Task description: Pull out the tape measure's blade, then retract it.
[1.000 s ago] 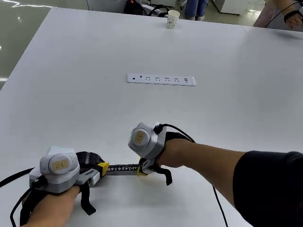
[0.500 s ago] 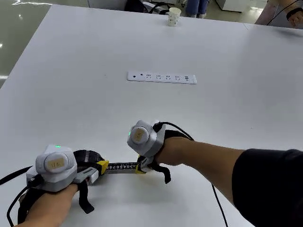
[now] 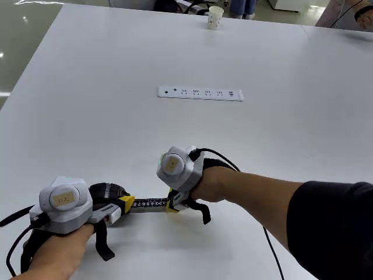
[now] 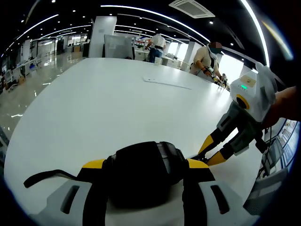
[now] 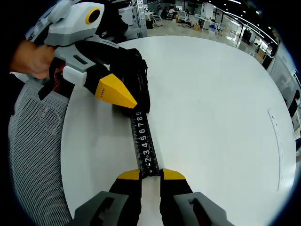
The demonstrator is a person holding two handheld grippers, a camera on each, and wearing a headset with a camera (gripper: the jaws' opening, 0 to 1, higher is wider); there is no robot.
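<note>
In the left gripper view, a black tape measure case (image 4: 141, 172) sits between the yellow-tipped fingers of my left gripper (image 4: 146, 165), which is shut on it. In the head view the case (image 3: 108, 192) rests on the white table (image 3: 116, 116) at the lower left, held by my left gripper (image 3: 119, 204). A short length of dark, numbered blade (image 5: 142, 143) runs from the case (image 5: 134, 75) to my right gripper (image 5: 150, 175). That gripper is shut on the blade's tip. The head view shows the blade (image 3: 148, 204) lying low over the table between the case and my right gripper (image 3: 170, 206).
A white power strip (image 3: 200, 93) lies mid-table, beyond both grippers. A paper cup (image 3: 215, 17) stands near the far edge. Cables trail from both grippers towards me. People stand past the table's far end (image 4: 207, 54). The table's left edge (image 3: 23, 76) borders a glossy floor.
The head view has tilted a little, so the power strip sits higher. My left hand has drifted slightly left. The drawn length of blade looks about the same.
</note>
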